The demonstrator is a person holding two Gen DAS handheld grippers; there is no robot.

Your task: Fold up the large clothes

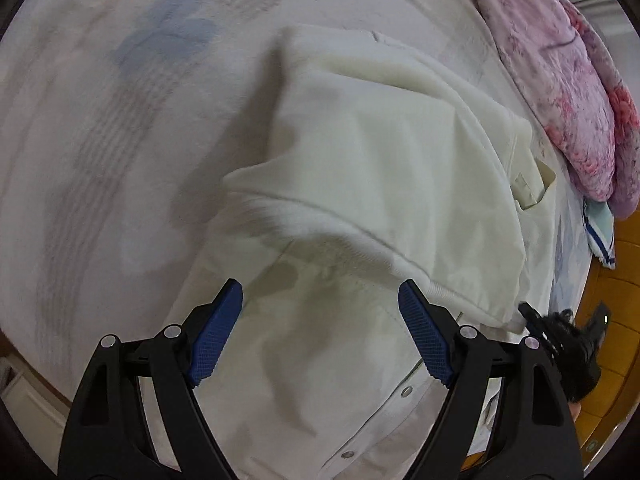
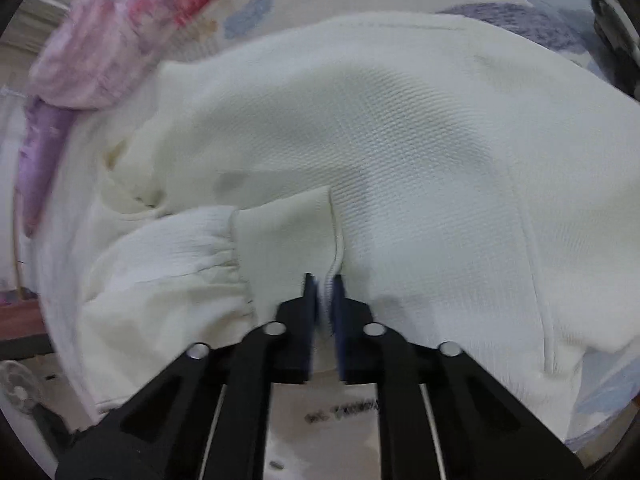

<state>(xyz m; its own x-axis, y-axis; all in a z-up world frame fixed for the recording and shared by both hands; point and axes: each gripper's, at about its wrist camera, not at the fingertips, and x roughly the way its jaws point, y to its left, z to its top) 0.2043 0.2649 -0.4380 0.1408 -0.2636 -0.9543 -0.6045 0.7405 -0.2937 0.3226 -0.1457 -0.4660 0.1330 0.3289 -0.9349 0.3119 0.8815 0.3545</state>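
**Cream jacket half folded on the bed, one cuff pinched**

The left hand-held gripper (image 1: 320, 300) pointed steeply down over the cream jacket (image 1: 380, 152), its blue pads (image 1: 218, 332) set wide apart with nothing between them. Under it lay the jacket's front, a row of small silver snaps (image 1: 406, 391) running along the edge nearest the camera. A folded layer of the jacket lay across the middle, its hem crossing just beyond the fingertips. The garment rested on a pale bed sheet (image 1: 120, 140) printed with faded blue and grey shapes, towards the bed's near right edge in the left wrist view. A pink flowered quilt (image 1: 560, 80) was bunched along the far right edge of the bed, apart from the jacket. Wooden floor (image 1: 612, 300) showed past that edge.

In the right wrist view the quilt (image 2: 120, 28) sat at the upper left, and the jacket (image 2: 400, 128) filled most of the frame. A sleeve with a gathered end and a flat cuff (image 2: 284, 240) lay across the body panel. The right hand-held gripper (image 2: 325, 280) was clamped on the cuff's edge, a thin strip of stitched cloth showing between the nearly closed blue pads (image 2: 310, 308). The picture was motion-blurred, so finer detail of the grip could not be made out. The left hand-held gripper's dark body (image 2: 616, 40) showed at the far upper right edge.
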